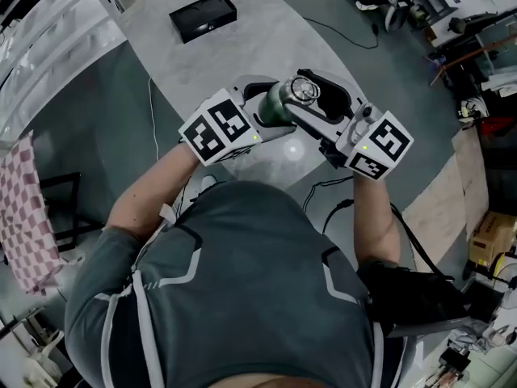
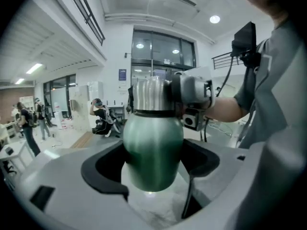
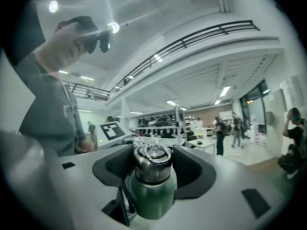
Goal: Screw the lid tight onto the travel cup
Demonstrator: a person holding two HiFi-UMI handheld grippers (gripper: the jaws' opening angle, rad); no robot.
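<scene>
The green travel cup point(image 2: 153, 147) is held in mid-air, its body clamped between the pads of the left claw point(image 2: 153, 163) so it cannot spin. Its smaller steel lid point(image 3: 152, 158) sits on the neck, ahead of that claw, between the jaws of the right claw point(image 3: 153, 166), which look closed on it, placed to twist it tight.

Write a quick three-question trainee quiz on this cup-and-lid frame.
1. Which gripper clamps the travel cup by its green body? A) left B) right C) neither
2. True or false: the lid lies apart from the cup.
3. What sits between the jaws of the right gripper?
Key: 1. A, the left gripper. 2. False, it sits on the cup's neck. 3. The steel lid.
</scene>
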